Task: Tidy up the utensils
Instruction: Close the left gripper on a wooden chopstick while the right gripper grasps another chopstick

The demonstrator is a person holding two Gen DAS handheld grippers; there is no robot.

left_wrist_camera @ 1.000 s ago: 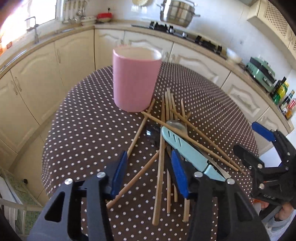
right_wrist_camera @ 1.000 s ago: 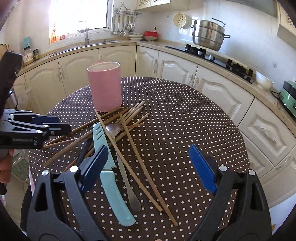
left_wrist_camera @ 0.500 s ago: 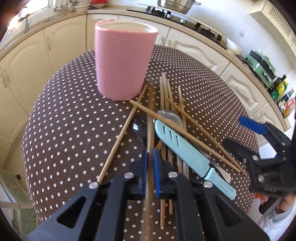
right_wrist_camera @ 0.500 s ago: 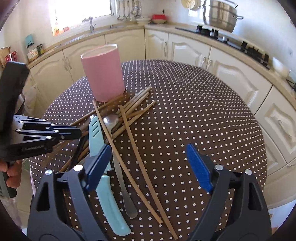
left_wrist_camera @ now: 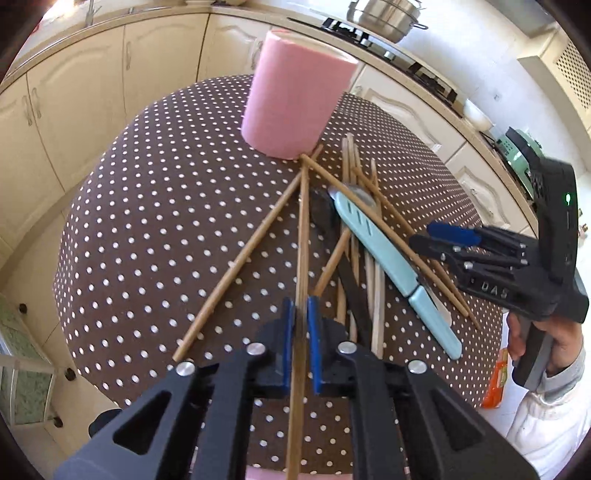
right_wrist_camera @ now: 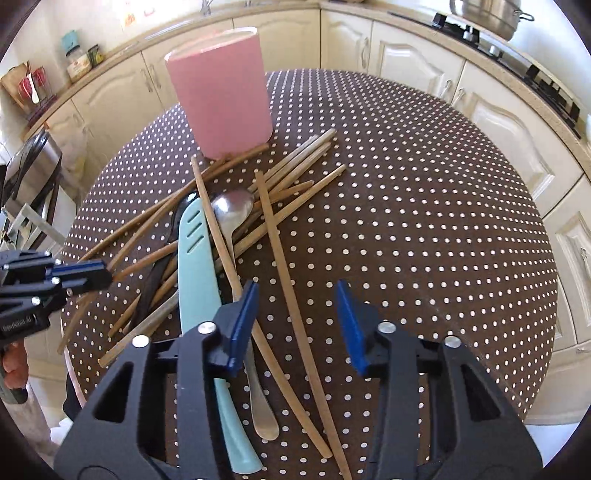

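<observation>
A pink cup (left_wrist_camera: pixel 297 94) stands on the round brown dotted table (left_wrist_camera: pixel 155 206); it also shows in the right wrist view (right_wrist_camera: pixel 221 92). In front of it lies a pile of wooden chopsticks (right_wrist_camera: pixel 295 173), a teal knife (right_wrist_camera: pixel 197 266), a metal spoon (right_wrist_camera: pixel 232 210) and a dark utensil (left_wrist_camera: pixel 325 218). My left gripper (left_wrist_camera: pixel 301 325) is shut on one chopstick (left_wrist_camera: pixel 303 229) whose far tip reaches the cup's base. My right gripper (right_wrist_camera: pixel 295 314) is open, low over two chopsticks (right_wrist_camera: pixel 280 266) near the table's front.
Cream kitchen cabinets (right_wrist_camera: pixel 413 59) and a counter curve around behind the table. A hob with a steel pot (left_wrist_camera: pixel 384 14) sits at the back. The left gripper appears at the left edge in the right wrist view (right_wrist_camera: pixel 55 280).
My left gripper has closed on a chopstick and lifted it slightly. My right gripper has moved lower and forward over the pile, still open.
</observation>
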